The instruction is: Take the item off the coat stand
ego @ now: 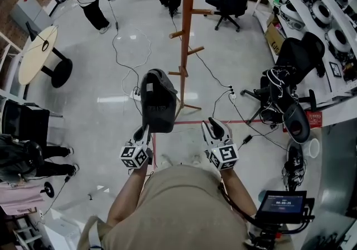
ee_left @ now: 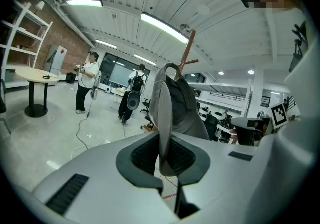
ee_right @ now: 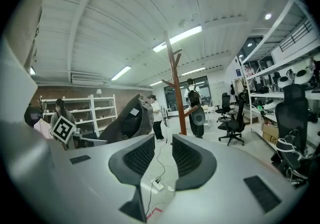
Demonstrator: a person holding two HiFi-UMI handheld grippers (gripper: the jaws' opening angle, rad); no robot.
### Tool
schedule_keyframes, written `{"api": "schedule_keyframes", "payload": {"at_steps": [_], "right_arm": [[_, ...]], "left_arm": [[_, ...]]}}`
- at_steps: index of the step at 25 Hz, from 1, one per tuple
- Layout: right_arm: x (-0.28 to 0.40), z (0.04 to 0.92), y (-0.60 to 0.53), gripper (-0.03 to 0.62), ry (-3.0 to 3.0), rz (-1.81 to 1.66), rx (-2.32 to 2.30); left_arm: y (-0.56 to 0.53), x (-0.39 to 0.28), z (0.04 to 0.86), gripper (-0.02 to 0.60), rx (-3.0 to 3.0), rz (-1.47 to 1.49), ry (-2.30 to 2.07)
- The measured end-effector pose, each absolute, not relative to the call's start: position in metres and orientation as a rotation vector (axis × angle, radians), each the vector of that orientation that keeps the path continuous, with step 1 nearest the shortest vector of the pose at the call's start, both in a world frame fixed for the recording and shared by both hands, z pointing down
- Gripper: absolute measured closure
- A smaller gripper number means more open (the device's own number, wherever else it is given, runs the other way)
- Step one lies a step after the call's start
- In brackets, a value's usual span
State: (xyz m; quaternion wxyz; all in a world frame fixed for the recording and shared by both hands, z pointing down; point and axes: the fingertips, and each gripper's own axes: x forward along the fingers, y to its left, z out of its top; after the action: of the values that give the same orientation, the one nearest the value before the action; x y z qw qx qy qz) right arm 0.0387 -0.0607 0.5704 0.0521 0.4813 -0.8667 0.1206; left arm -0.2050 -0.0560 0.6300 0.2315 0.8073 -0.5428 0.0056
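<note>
Left gripper (ego: 141, 130) is clenched on the brim of a dark grey cap (ego: 158, 101), its pads pinching the stiff peak edge-on, likely because that is the firmest part to grip. The cap sits near the person, just left of the wooden coat stand (ego: 187, 31) and apart from its pegs, so it looks lifted free. Its long axis runs from the pinched brim up and away to the back strap at the far end, with the crown towards the stand. The hollow side seems to face right, though I cannot be sure. To the right, the right gripper (ego: 215, 129) is released, its jaws apart with nothing between them, probably on standby.
</note>
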Motion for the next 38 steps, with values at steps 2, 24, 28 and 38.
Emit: {"api": "schedule_keyframes", "payload": {"at_steps": [2,24,28,38], "right_arm": [[0.039,0.556,-0.065,0.497,-2.648,0.349,1.473],[0.033,0.476,-0.065,0.497,-2.714,0.128,1.480],[0.032,0.470,-0.067,0.497,-2.689,0.120,1.493],[0.058,0.489,-0.067,0.497,-2.645,0.179,1.528]], "left_arm": [[-0.062,-0.203,0.614,0.548,2.250,-0.014,-1.501],[-0.060,-0.187,0.540,0.548,2.432,-0.166,-1.479],[-0.066,-0.183,0.537,0.548,2.438,-0.145,-1.447],[-0.069,-0.158,0.550,0.548,2.437,-0.102,-1.413]]}}
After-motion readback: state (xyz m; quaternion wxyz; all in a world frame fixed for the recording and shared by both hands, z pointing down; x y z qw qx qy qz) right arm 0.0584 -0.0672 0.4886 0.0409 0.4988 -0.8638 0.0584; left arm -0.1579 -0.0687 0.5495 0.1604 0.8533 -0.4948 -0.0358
